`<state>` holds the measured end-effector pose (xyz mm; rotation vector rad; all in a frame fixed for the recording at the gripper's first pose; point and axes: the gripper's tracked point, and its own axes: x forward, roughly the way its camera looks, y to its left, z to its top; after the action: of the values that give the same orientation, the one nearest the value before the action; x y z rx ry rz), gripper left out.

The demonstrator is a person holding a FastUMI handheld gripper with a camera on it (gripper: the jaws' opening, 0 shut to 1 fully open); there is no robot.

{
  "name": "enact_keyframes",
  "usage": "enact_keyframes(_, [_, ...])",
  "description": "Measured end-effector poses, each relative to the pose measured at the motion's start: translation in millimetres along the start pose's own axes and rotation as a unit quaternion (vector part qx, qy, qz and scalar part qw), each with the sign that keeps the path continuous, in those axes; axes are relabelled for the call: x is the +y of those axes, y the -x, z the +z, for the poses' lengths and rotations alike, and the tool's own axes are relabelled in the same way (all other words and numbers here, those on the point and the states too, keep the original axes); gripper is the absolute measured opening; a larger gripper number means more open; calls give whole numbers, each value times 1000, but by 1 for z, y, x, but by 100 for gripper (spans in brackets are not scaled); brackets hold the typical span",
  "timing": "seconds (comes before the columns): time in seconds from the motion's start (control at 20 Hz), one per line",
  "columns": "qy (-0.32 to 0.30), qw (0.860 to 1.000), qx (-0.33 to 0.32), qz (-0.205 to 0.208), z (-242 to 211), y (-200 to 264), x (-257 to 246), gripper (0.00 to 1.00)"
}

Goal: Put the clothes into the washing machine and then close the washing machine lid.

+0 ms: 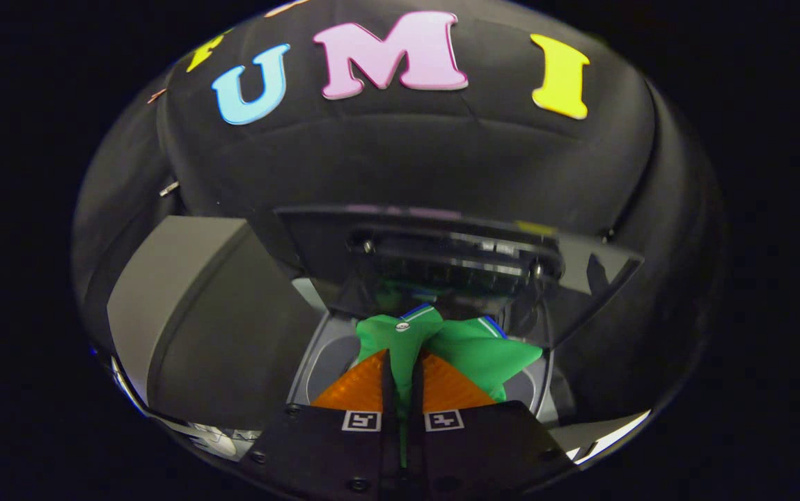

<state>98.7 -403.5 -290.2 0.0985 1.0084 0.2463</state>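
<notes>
Gripper (404, 379) clenched on green clothes (441, 348), hanging just above the washing machine (184, 327) opening, lid (441, 250) raised beyond.

1 green garment (441, 344); 1 washing machine (323, 355); 1 raised lid (455, 261); 1 tongs (403, 379).

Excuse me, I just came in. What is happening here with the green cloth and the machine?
The hand-held gripper is shut on a green garment, which is pinched between its two fingers and bunches out just ahead of them. It is held over the open top of the washing machine. The dark, see-through lid stands raised beyond the garment. So the garment is not yet released into the machine, and the lid is not closed.
</notes>
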Motion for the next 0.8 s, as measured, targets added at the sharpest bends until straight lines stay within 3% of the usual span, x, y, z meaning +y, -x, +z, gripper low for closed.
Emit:
enact_keyframes(0.05, [-1,1000,5,-23,-5,-4,-8,8])
enact_keyframes(0.2, [-5,999,29,-42,-29,-13,-15,8])
enact_keyframes(0.4, [-13,999,44,-7,-60,-31,-11,8])
enact_keyframes(0.8, [1,997,73,-28,-120,-58,-31,8])
